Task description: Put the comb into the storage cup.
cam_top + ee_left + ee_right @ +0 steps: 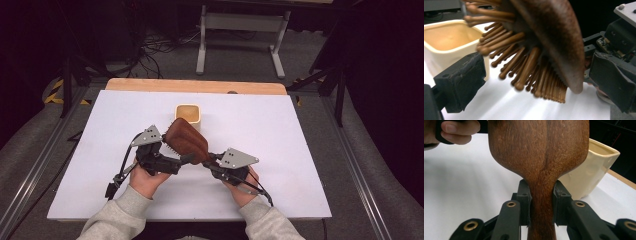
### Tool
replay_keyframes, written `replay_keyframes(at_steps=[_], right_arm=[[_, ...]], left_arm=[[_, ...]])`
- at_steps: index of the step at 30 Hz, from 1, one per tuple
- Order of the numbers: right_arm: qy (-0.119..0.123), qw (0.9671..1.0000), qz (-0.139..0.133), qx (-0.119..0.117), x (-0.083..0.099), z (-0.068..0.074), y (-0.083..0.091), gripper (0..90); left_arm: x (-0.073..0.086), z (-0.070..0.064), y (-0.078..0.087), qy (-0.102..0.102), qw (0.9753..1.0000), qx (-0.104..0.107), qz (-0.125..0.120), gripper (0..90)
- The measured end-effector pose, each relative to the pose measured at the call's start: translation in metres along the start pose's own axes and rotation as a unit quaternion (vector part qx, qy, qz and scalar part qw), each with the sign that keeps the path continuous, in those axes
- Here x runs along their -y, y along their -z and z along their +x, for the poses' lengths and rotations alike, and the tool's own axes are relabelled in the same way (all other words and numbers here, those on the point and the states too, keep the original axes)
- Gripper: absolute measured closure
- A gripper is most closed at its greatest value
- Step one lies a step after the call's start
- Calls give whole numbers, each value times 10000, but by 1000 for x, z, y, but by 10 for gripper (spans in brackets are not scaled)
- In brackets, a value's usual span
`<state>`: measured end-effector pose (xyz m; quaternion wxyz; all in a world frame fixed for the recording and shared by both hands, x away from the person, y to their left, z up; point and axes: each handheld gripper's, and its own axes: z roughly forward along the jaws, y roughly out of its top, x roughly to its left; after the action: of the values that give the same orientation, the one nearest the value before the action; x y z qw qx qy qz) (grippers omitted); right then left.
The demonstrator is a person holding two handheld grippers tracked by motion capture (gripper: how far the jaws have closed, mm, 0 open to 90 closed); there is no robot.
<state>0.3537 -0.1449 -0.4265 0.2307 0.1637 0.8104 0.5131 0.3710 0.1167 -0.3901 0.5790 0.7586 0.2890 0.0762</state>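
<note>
right gripper (541, 202) clamped on brush (186, 141) handle | left gripper (534, 82) jaws spread, either side of brush head, not touching | brush held above white table (280, 125), bristles facing left gripper | cream cup (188, 115) just behind

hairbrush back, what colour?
Dark reddish-brown wood grain on the hairbrush; clearest in the right gripper view.

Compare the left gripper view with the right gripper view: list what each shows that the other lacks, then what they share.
Left gripper view alone: the brush's rounded wooden bristles, pointing down toward the white table, between the left gripper's open fingers.

Right gripper view alone: the right gripper's fingers clamped on the brush's neck, and a hand at upper left.

Both: the brown wooden paddle hairbrush and the cream square cup behind it.
</note>
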Motion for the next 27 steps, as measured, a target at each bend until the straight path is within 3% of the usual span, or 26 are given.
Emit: replay_keyframes(at_steps=[5,10,13,20,27], right_arm=[[11,10000,-7,-13,0,0,0,725],[60,10000,11,-7,0,1,-1,724],[79,10000,21,15,1,2,-2,724],[171,9998,127,50,3,2,-5,722],[367,9991,212,48,4,6,-8,716]], left_arm=[[1,0,-4,101,9999,38,47,67],[0,-2,-5,34,9999,41,97,226],[0,-3,-5,47,9999,51,117,261],[-2,-4,-2,148,9994,261,145,411],[-5,-7,3,-29,9987,474,177,521]])
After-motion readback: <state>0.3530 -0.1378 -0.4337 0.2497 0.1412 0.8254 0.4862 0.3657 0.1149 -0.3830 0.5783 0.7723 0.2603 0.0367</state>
